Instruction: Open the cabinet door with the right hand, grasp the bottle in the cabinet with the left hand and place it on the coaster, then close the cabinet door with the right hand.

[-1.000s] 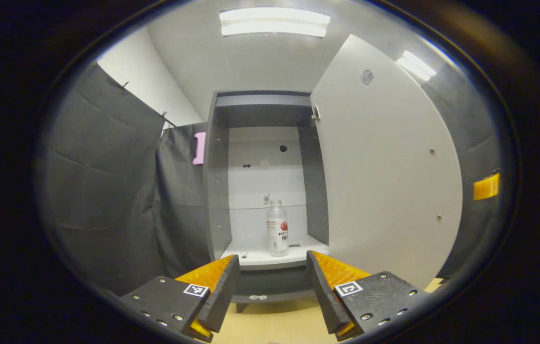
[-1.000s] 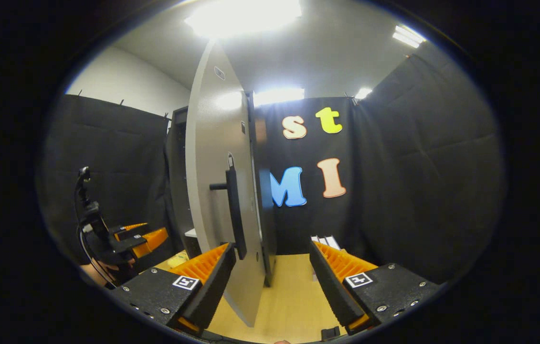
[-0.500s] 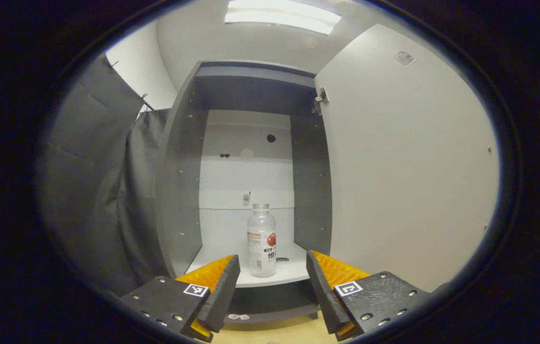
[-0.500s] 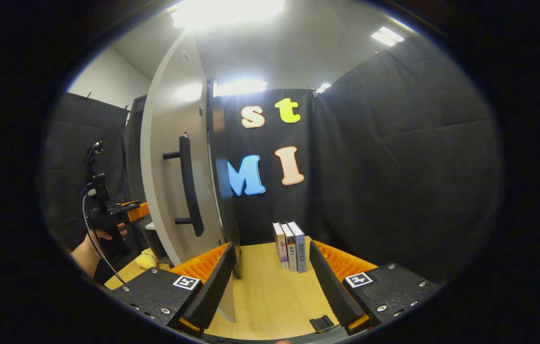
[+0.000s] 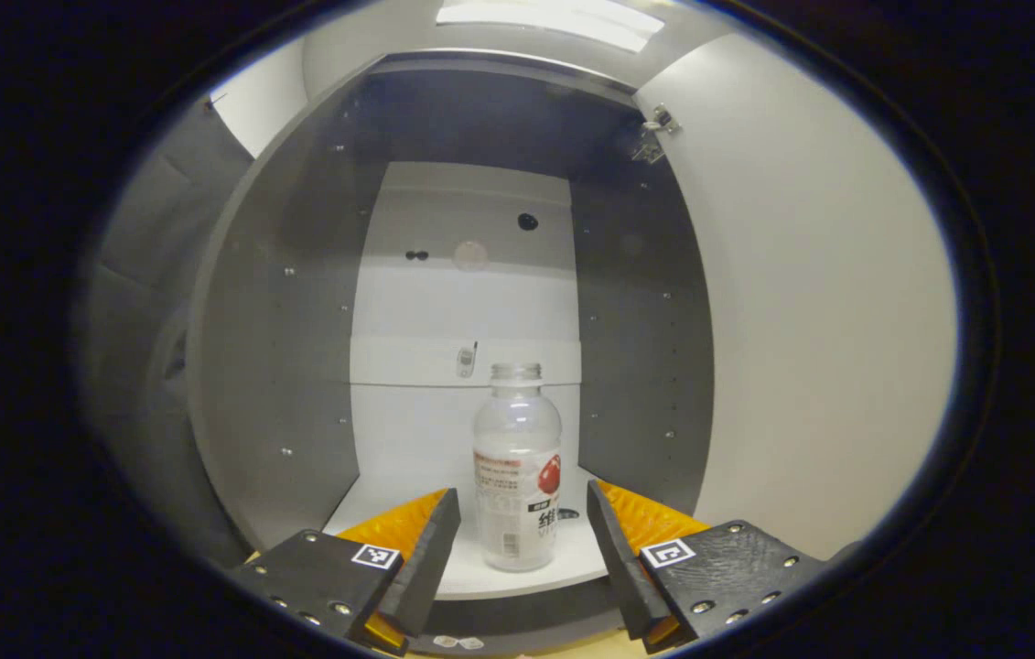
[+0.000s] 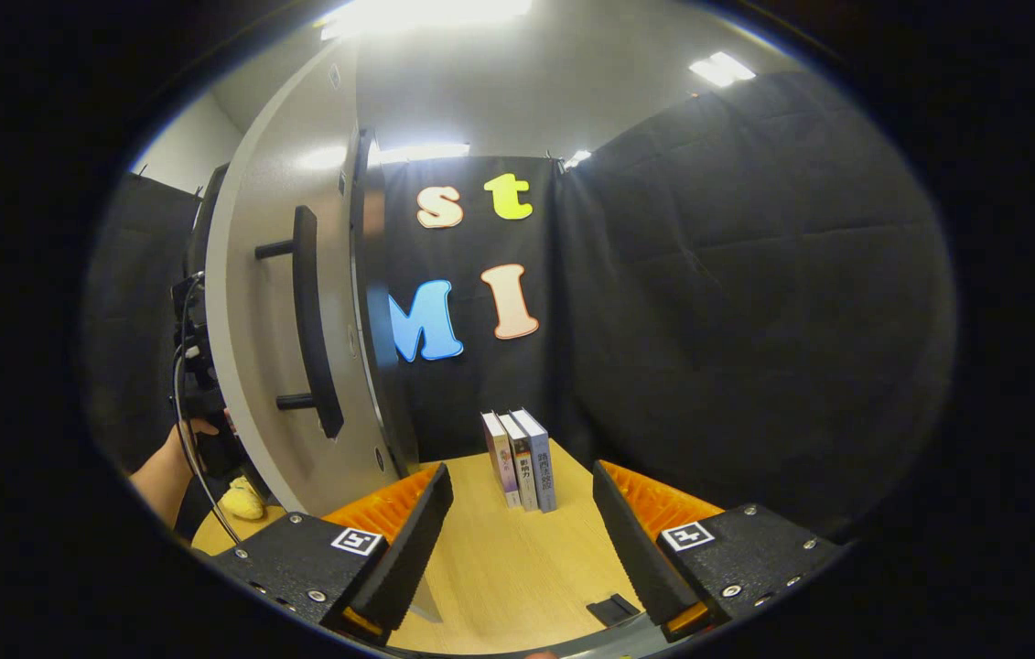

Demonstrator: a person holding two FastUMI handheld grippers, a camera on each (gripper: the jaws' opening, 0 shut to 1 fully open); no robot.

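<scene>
Left gripper view: bottle (image 5: 517, 476) upright on cabinet (image 5: 279, 366) bottom shelf, near front edge, between and beyond left gripper (image 5: 522, 549) fingers, apart from both. Open cabinet door (image 5: 810, 348) right of cabinet.

Right gripper view: door handle (image 6: 307, 311) left of right gripper (image 6: 522, 540); books (image 6: 522, 458) upright on table (image 6: 499, 567) ahead, against booth wall.

Your left gripper (image 6: 197, 366) mostly hidden behind the cabinet door (image 6: 252, 348), bottle (image 5: 517, 467) label blurred, small yellow thing (image 6: 242, 501), perhaps the coaster, half hidden.
</scene>
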